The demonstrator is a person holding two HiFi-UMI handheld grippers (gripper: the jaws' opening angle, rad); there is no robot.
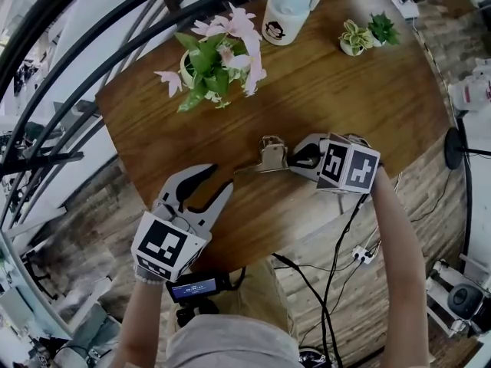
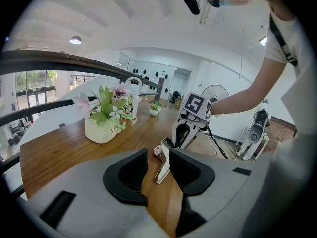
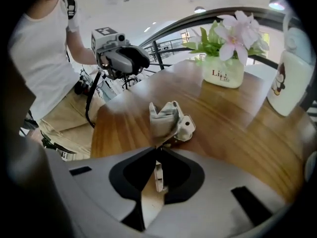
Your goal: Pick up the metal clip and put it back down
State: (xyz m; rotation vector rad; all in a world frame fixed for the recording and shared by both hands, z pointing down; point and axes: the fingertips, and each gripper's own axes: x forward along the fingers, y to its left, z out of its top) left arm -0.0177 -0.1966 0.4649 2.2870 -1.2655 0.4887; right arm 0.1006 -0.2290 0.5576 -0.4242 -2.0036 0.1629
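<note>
Judged to be at the put-down end of the task.

Found the metal clip [image 1: 270,158] on the wooden table [image 1: 345,106], near its front edge and well apart from the flower pot [image 1: 201,66] and the mug [image 1: 288,10]. Looks seated on the wood, though cannot confirm from the head view that the whole base is down.

Read the right gripper [image 1: 298,162] as narrow. Noted one lever of the clip between the jaws, with a sliver of table showing beside it. Taken as flanking the lever rather than pinching it.

Read the left gripper [image 1: 216,182] as wide apart and empty, hovering over the table just short of the clip.

Next, probably: spread the right jaws further, then back straight off along the lever without dragging it. Worth keeping the left gripper clear of the clip meanwhile.
</note>
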